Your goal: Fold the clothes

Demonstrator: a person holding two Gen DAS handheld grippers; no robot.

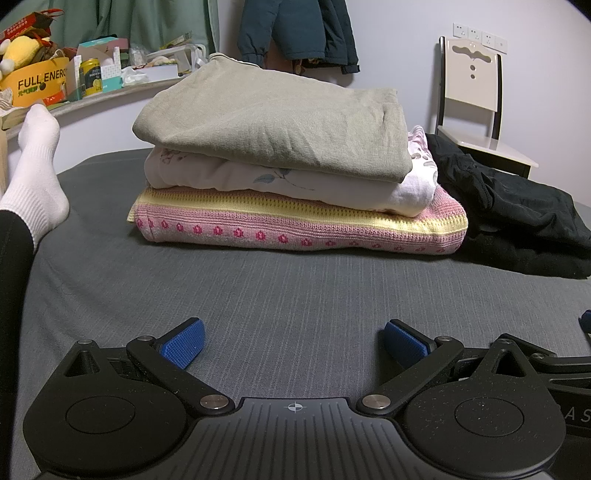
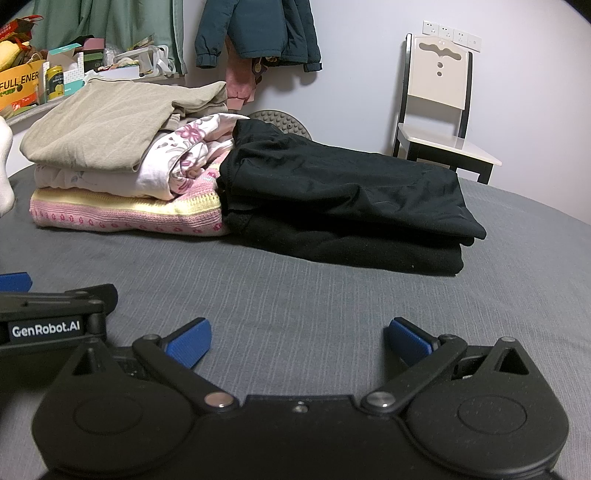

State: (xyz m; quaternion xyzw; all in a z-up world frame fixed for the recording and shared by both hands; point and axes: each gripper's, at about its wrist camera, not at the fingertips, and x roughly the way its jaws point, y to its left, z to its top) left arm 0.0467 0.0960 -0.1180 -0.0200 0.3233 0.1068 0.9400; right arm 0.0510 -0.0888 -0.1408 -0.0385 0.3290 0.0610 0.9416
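Left wrist view. The left hand-held gripper (image 1: 293,341) fills the bottom of the frame, its blue ribbed pads (image 1: 183,347) spread wide apart with nothing between them, low over the grey striped bed sheet (image 1: 288,295). At centre stands a stack of three folded garments, its long axis running left to right across the frame: a pink and yellow knitted sweater with a row of small magenta flowers (image 1: 295,230) at the bottom, a white floral-print garment (image 1: 288,184) in the middle, and an olive-grey ribbed knit top (image 1: 273,125) uppermost, all with folded edges facing the camera. A folded pile of black clothing (image 1: 517,218) touches the stack's right side. At the left edge, a foot in a white sock (image 1: 35,166). Upper left, a yellow cardboard box (image 1: 35,83) reads "FULL ENERG", cut off. Upper right, a cream and black chair (image 1: 476,107).

Right wrist view. The right hand-held gripper (image 2: 297,341) sits at the bottom, likewise wide open and empty. The left hand-held gripper's body appears at lower left, bearing a white label "GenRobot.AI" (image 2: 46,329). The stack sits at upper left; the black pile extends rightward from it, long axis left to right. A dark teal jacket (image 2: 258,29) hangs on the wall at top centre.
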